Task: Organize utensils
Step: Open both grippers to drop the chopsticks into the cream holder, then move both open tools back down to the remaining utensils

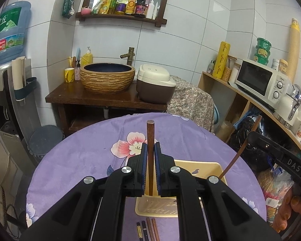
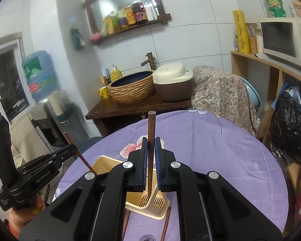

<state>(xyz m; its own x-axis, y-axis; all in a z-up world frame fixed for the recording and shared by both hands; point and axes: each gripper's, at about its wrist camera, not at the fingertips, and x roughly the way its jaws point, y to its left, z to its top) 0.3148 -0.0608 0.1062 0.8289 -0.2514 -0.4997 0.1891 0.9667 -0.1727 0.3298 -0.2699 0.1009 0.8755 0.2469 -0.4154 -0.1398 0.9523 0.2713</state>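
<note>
Now we clamp a chopstick in each claw, left gripper [image 1: 150, 150] and right gripper [image 2: 150, 146], their tips lowered into the holder [image 1: 202, 163] below, with loose chopsticks [image 1: 152, 229] lying nearer us.

1. Left gripper [image 1: 150, 146] dead centre, jaws clamped on a brown chopstick [image 1: 150, 138] standing upright, its top end poking up past the pads.
2. Lower end of that stick down inside the cream utensil holder [image 1: 210, 166] sitting on the purple floral tablecloth [image 1: 80, 160].
3. Off to the right, right gripper [image 1: 250, 135] with a second brown chopstick [image 1: 238, 154] tilted, its tip at the holder's right edge.
4. More chopsticks [image 1: 148, 229] lying flat on the cloth just in front of the holder: two dark, two brown.
5. Behind the table: woven-look basin [image 1: 107, 78], rice cooker [image 1: 155, 84], microwave [image 1: 260, 80] on the shelf at right.
</note>
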